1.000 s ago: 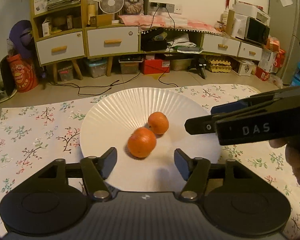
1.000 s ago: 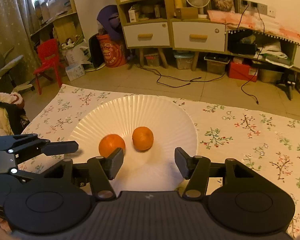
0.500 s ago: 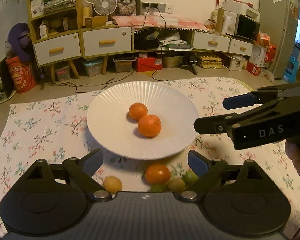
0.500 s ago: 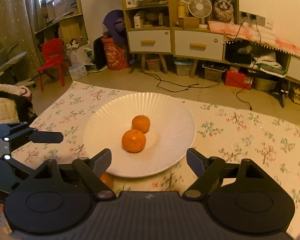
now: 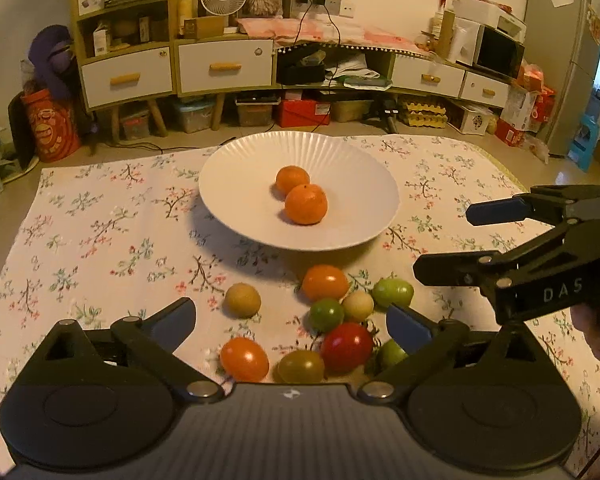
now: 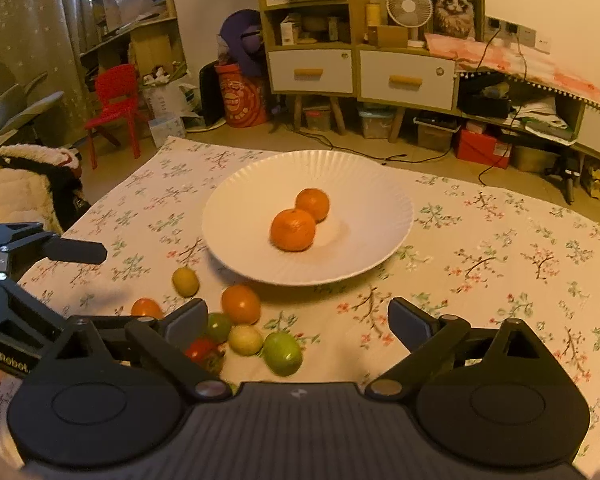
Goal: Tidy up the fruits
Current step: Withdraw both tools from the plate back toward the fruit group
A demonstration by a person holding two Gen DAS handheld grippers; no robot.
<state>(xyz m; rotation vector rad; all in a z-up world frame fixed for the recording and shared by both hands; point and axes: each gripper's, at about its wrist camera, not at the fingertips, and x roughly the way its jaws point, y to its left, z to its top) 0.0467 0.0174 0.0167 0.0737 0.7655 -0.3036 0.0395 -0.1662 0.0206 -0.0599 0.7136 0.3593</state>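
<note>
Two oranges sit touching at the centre of the white plate on the floral cloth. A cluster of small tomatoes, red, orange and green, lies on the cloth just before the plate. My left gripper and right gripper have both just been opening; jaws wide, nothing between them, neither touching fruit.

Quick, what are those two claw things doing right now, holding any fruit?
Left gripper: open, just been opening, holding nothing.
Right gripper: open, just been opening, holding nothing.
</note>
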